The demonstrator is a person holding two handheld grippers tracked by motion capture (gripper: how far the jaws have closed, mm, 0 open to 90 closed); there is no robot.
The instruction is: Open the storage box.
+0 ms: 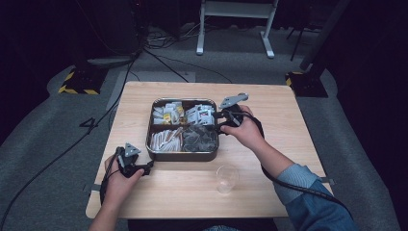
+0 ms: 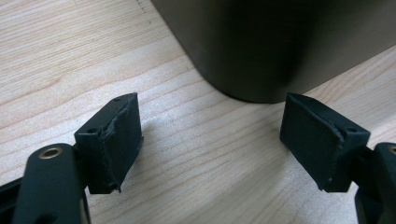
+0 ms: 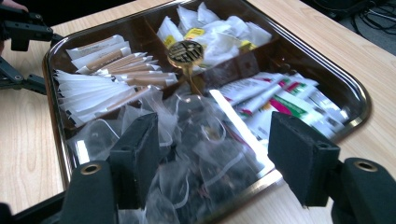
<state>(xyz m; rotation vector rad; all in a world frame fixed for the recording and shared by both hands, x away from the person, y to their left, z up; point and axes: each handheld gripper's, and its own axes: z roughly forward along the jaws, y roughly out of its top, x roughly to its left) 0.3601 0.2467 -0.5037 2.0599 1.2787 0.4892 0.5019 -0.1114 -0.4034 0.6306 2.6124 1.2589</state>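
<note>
A dark metal tray [image 1: 183, 156] with four compartments sits mid-table, a brass knob [image 3: 185, 53] at its centre. It holds paper stick sachets [image 3: 102, 88], white and yellow sachets [image 3: 210, 28], red and green packets [image 3: 280, 98] and clear mesh tea bags [image 3: 196, 121]. My right gripper [image 3: 212, 158] hovers open at the tray's right side [image 1: 217, 122], its jaws apart above the clear tea bags and nothing pinched between them. My left gripper [image 2: 210, 140] rests open on the wood at the tray's front left corner [image 1: 150, 165], facing the tray's dark wall [image 2: 280, 42] without touching it.
An empty clear plastic cup [image 1: 227, 178] stands upright on the wooden table [image 1: 269, 192] in front of the tray's right corner, between my forearms. Cables trail from both grippers. A white stand and floor cables lie beyond the table.
</note>
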